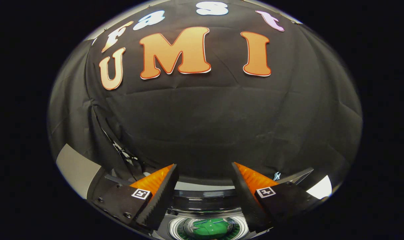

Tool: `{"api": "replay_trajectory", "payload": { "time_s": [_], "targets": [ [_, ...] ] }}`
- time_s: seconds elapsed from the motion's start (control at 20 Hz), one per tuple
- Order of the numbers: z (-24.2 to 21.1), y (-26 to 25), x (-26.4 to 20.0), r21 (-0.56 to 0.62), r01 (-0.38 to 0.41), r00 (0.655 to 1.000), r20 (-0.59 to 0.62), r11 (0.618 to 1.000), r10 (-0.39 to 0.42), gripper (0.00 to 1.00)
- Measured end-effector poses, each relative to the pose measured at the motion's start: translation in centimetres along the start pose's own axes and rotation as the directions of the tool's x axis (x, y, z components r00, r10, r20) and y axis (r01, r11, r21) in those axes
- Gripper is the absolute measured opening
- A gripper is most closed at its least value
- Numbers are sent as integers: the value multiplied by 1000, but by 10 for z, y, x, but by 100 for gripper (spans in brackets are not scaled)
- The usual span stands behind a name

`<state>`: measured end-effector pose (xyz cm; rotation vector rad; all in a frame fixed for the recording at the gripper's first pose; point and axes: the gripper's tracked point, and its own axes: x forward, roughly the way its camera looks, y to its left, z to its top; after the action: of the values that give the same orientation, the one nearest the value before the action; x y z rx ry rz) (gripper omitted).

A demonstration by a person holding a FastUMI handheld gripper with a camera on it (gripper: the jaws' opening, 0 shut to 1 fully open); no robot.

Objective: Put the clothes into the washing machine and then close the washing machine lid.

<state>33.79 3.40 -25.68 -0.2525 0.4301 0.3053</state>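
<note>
So the gripper (203, 186) is hanging above the washing machine (205, 203) with its two fingers spread wide and nothing between them. Looking down past the fingertips, you can see the round drum opening right below the gap, and there's a green lump in it, which I'm pretty sure is the clothes (211, 228) already sitting inside. It's squashed into the very bottom of the fisheye though, so I can't swear it's all the way in or that it's the only piece.

If that's right, the loading half looks done and the lid is what's left. There's a grey panel (76, 170) off beyond the left finger, tilted up, which might be the open lid, but I can't tell for certain. Next move would be getting the fingers over to that lid's edge and swinging it down over the drum without snagging the black cloth (205, 126) behind.
</note>
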Motion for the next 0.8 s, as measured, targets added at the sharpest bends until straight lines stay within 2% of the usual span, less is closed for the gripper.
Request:
{"api": "replay_trajectory", "payload": {
  "time_s": [0.8],
  "targets": [
    [-51, 1, -82, -6, 4, 1000, 14, 1000, -4, 99]
  ]
}}
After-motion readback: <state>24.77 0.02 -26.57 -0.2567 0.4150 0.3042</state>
